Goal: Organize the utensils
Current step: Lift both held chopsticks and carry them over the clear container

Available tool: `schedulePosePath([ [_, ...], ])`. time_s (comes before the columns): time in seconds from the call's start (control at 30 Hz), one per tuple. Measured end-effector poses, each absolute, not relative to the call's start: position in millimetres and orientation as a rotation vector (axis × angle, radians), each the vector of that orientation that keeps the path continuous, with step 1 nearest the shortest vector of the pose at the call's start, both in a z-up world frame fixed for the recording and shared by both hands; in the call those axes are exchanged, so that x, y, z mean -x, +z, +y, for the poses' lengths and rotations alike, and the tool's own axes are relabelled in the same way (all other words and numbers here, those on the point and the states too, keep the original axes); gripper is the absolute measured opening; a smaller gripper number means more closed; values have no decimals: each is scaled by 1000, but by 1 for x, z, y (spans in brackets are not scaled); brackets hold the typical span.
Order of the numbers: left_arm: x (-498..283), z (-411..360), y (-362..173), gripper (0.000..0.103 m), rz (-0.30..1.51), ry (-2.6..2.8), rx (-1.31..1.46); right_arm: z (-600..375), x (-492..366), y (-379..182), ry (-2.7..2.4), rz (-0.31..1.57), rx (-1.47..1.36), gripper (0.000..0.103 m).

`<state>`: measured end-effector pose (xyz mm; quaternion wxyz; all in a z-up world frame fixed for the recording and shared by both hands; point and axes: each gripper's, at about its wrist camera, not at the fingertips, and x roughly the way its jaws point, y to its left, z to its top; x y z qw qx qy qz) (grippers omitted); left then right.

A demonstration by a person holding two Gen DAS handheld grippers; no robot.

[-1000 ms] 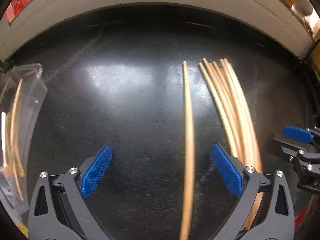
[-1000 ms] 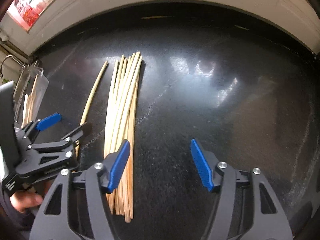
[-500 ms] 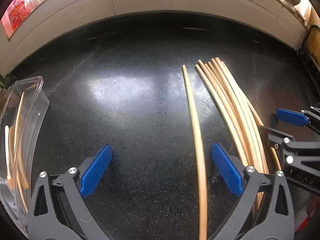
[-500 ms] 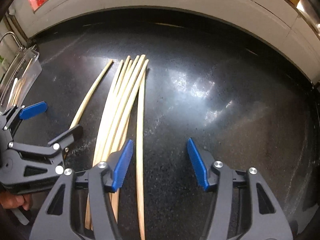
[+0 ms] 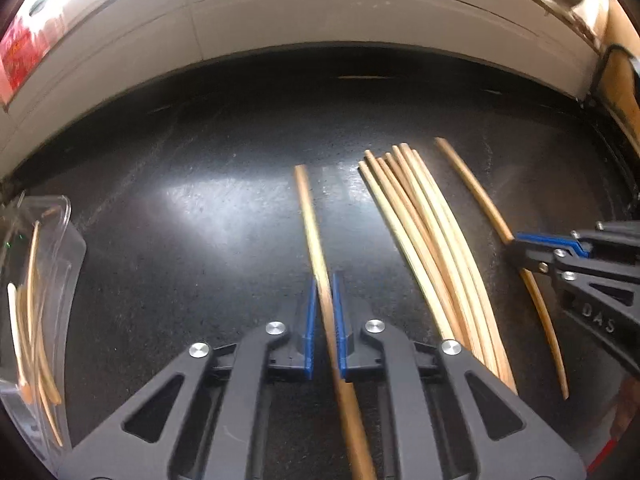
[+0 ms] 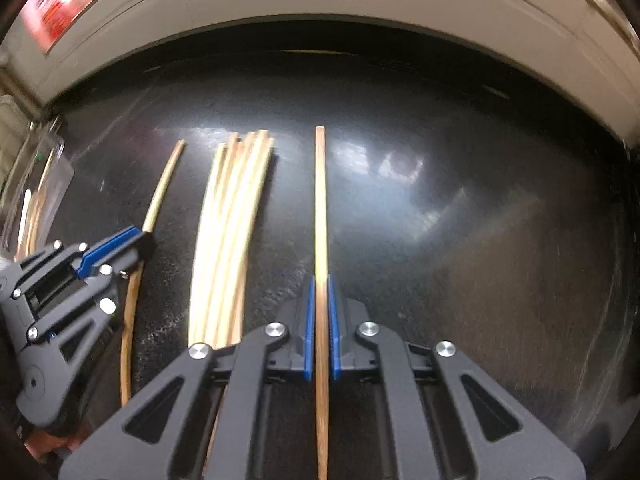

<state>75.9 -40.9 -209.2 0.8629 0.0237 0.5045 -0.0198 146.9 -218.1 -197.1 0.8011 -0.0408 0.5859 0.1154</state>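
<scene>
1. My left gripper [image 5: 325, 312] has just snapped closed on a single wooden chopstick [image 5: 312, 220]; its blue pads press the stick from both sides, and the stick runs forward past the tips over the black countertop [image 5: 200, 200].
2. My right gripper [image 6: 320, 316] has also just closed, and it clamps a second lone chopstick [image 6: 320, 200], which runs straight ahead between its blue pads.
3. I take the loose bundle of chopsticks [image 5: 424, 232] as my landmark: it lies flat on the countertop, its sticks side by side and fanned slightly at the far end.
4. The stick in my left gripper lies to the left of the bundle and apart from it.
5. The stick in my right gripper lies to the right of the bundle, also apart from it.
6. A clear plastic container [image 5: 44, 280] sits well to the left of the bundle, beyond my left gripper, with a few chopsticks already inside it.
7. Beyond the bundle's far tips, a pale wall [image 5: 320, 20] borders the countertop.
</scene>
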Motion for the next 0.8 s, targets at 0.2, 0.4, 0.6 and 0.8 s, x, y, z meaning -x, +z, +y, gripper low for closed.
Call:
schedulePosePath([
  [0.2, -74, -27, -193, 6, 1065, -40, -10, -237, -137, -179, 214, 1240, 51, 7],
  [0.4, -66, -11, -165, 6, 1095, -20, 30, -233, -121, -148, 221, 1214, 30, 7],
  [0.6, -44, 16, -124, 6, 1089, -6, 83, -220, -98, -107, 265, 1192, 9, 7],
  [0.8, -18, 55, -88, 6, 1073, 41, 118, -182, -80, -76, 359, 1184, -36, 7],
])
